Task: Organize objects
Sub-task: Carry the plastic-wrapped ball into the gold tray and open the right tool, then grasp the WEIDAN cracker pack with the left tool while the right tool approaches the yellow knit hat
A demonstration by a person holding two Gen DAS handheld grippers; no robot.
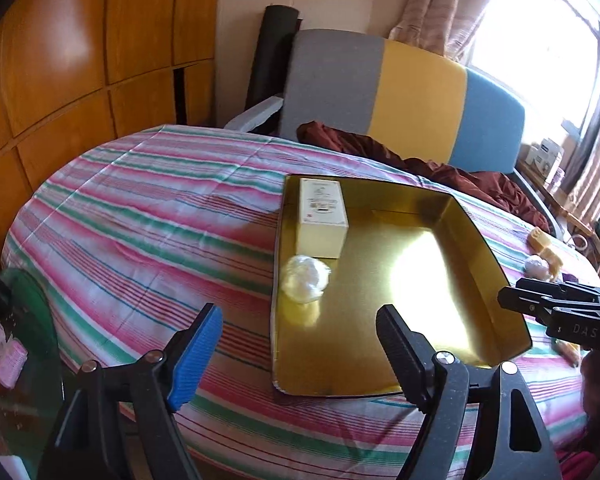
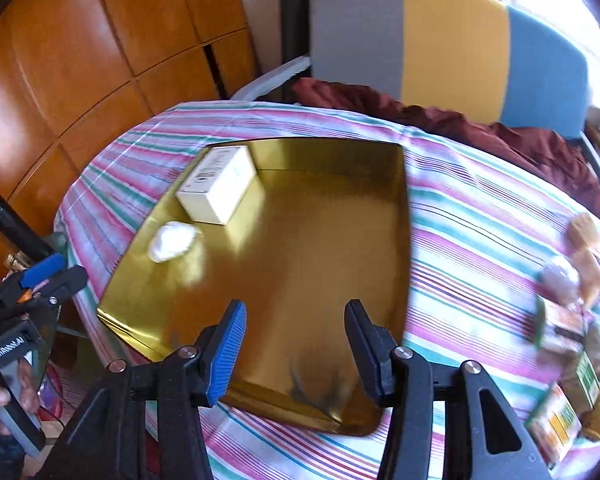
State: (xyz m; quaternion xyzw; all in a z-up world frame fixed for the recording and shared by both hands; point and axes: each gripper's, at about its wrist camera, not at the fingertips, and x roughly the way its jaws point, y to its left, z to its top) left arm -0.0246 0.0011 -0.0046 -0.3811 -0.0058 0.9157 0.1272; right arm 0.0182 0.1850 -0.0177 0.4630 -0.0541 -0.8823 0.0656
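Note:
A gold metal tray point(image 1: 476, 232) point(image 2: 396, 184) lies on the striped tablecloth. Inside it, at its left side, rest a white box point(image 1: 323, 216) point(image 2: 216, 190) and a white crumpled ball point(image 1: 306, 279) point(image 2: 171, 241). My left gripper point(image 1: 300, 322) hovers open above the tray's near left corner with nothing between its fingers. My right gripper point(image 2: 296, 320) hangs open over the tray's near edge, also empty. In the left wrist view the right gripper point(image 1: 556, 308) shows at the right edge. Several small boxes and soft items point(image 2: 568, 320) lie blurred on the cloth to the right.
A chair with a grey, yellow and blue back point(image 1: 404, 92) stands behind the table, dark red cloth point(image 1: 440, 164) draped on its seat. Wooden cabinets point(image 1: 80, 60) line the left wall. A green glass surface with clutter point(image 1: 16, 344) sits low at the left.

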